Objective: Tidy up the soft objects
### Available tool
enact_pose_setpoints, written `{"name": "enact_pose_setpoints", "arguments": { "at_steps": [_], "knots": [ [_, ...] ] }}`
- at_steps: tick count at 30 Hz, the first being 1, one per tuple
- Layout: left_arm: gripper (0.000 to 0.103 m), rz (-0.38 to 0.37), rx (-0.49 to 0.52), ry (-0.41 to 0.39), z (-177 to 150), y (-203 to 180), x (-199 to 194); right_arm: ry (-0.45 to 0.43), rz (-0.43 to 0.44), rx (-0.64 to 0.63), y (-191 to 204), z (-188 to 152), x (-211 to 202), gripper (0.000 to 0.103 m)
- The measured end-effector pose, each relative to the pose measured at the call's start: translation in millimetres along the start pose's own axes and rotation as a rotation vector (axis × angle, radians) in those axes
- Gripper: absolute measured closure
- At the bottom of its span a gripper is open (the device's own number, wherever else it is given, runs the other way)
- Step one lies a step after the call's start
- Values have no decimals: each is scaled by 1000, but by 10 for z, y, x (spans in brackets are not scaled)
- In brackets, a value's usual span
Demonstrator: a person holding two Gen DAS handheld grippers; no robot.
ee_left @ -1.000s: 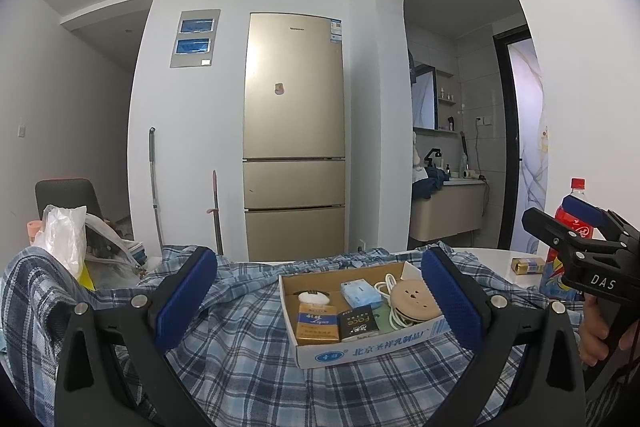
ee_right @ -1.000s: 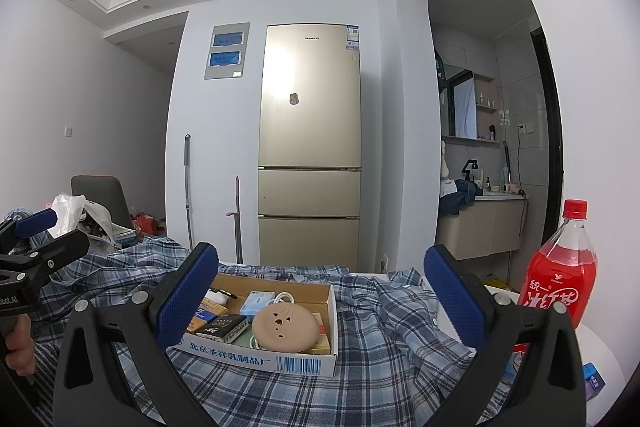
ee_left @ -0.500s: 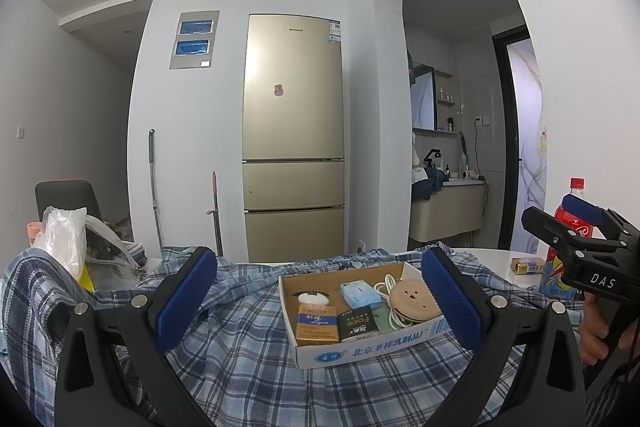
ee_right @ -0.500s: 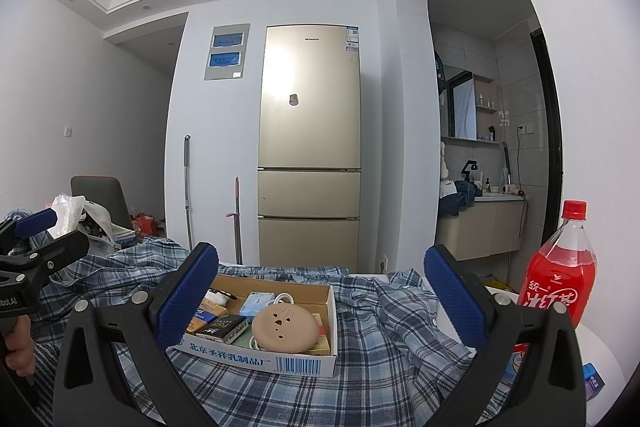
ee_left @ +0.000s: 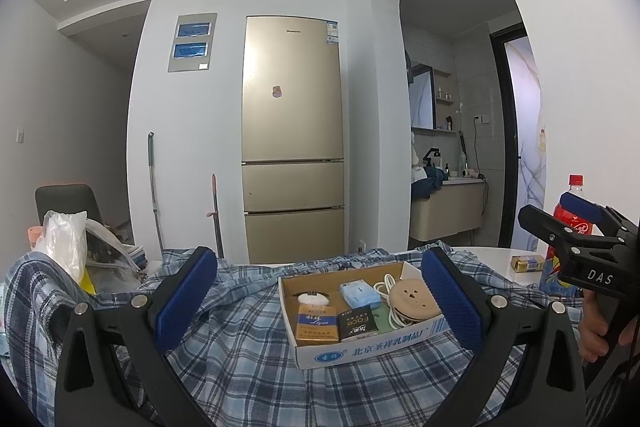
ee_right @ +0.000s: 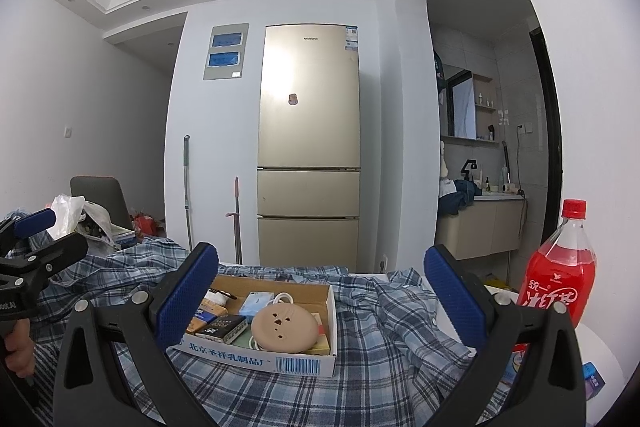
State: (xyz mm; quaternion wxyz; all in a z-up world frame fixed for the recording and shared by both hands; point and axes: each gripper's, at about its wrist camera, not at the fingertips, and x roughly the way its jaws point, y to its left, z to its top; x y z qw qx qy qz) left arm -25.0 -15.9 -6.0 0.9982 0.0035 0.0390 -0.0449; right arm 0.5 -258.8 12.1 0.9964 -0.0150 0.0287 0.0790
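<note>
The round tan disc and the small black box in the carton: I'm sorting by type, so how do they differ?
The round tan disc is circular, plain and has small holes in its top; the small black box is rectangular with printed lettering. The disc is tan and clearly wider; the box is black and narrower. The disc lies by a white cable; the box sits beside a yellow pack. Both lie flat inside the carton.

Left gripper level, jaws spread wide; right gripper alongside, jaws likewise wide, empty.

I see a blue-white plaid shirt spread rumpled over the desk, bunched at the left and right edges, under the cardboard box.
</note>
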Motion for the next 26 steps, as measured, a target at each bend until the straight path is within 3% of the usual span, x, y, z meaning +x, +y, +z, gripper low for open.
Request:
{"name": "enact_pose_setpoints", "arguments": {
  "at_steps": [26],
  "knots": [
    [0, 5, 4, 15, 15, -2, 17, -8, 1, -5, 7, -12, -6, 0]
  ]
}}
